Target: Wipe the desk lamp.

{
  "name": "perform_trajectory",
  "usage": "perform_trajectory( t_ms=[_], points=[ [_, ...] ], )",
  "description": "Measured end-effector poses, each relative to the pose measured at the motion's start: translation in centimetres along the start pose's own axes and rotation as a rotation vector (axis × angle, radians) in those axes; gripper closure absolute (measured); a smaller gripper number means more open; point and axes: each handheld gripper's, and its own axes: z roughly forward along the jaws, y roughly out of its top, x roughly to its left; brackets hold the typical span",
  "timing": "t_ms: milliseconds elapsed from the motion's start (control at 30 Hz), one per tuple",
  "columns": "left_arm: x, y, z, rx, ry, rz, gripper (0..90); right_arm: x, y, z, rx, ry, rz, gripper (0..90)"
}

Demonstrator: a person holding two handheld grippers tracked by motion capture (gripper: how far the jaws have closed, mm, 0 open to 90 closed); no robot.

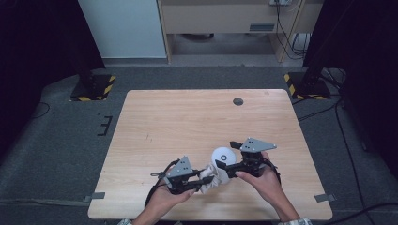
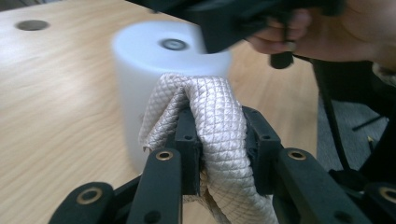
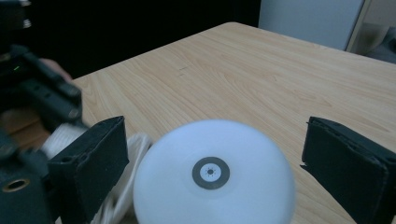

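Close to the table's near edge, the left claw is clamped tight on a quilted beige cloth, which presses against the side of a white cylinder standing upright. The right claw hangs over the cylinder's top, jaws spread wide on either side, not touching it. Beyond them the tabletop lies bare to a small dark disc near the far edge.

Both grippers are being held low: the left gripper clamped shut, the right gripper with jaws spread wide.
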Motion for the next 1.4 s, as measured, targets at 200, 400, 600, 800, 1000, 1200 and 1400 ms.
perform_trajectory(
  t_ms=[200,400,600,800,1000,1200,1400],
  points=[
    [1.8,0.0,-1.4,-0.030,0.044,-0.040,70.1,0.0,-1.1,-1.5,0.020,0.000,-0.016,5.3],
    [2.8,1.0,-0.5,-0.064,0.068,-0.055,70.0,0.4,-2.0,-0.8,0.071,0.013,-0.039,3.8],
    [3.7,1.5,-0.3,-0.065,0.083,-0.055,69.9,0.4,-2.5,0.1,0.122,-0.026,-0.069,9.7],
    [4.4,2.3,0.0,-0.078,0.089,-0.060,69.9,0.4,-2.6,0.2,0.130,-0.027,-0.072,9.9],
    [5.2,1.5,2.0,-0.017,0.109,-0.058,70.1,0.4,-2.5,0.2,0.132,-0.024,-0.072,10.0],
    [5.3,0.5,2.9,0.047,0.099,-0.055,70.3,0.3,-2.5,0.2,0.133,-0.025,-0.073,9.8],
    [4.1,0.0,2.8,0.095,0.072,-0.012,70.3,0.1,-2.5,0.3,0.133,-0.051,-0.071,9.5]
  ],
)
